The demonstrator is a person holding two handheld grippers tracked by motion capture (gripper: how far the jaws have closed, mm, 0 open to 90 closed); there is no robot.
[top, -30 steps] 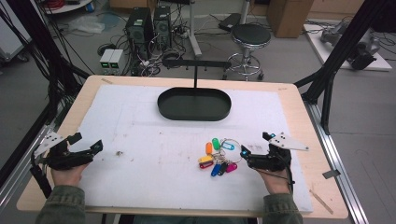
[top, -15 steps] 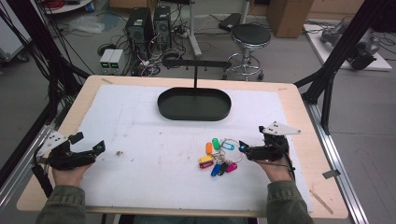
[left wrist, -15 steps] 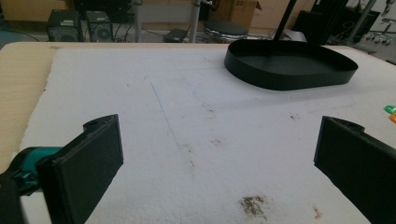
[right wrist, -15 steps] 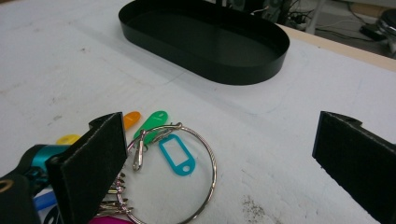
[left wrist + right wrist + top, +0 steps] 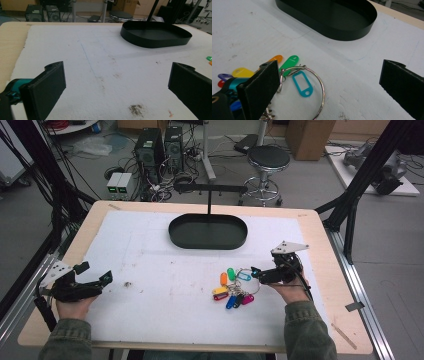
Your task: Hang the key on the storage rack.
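**Table inventory: key tags, tray, two hand-held grippers**

Bunch of coloured key tags (image 5: pixel 233 287) on a metal ring (image 5: pixel 312 87): lies on the white mat (image 5: pixel 165 270), right of centre, in front of the black oval tray (image 5: pixel 208 231).

Right gripper (image 5: pixel 256 274): jaws spread wide, empty, just beside the ring.

Left gripper (image 5: pixel 95 272): jaws spread wide, empty, at the mat's left edge, well apart from the tags.
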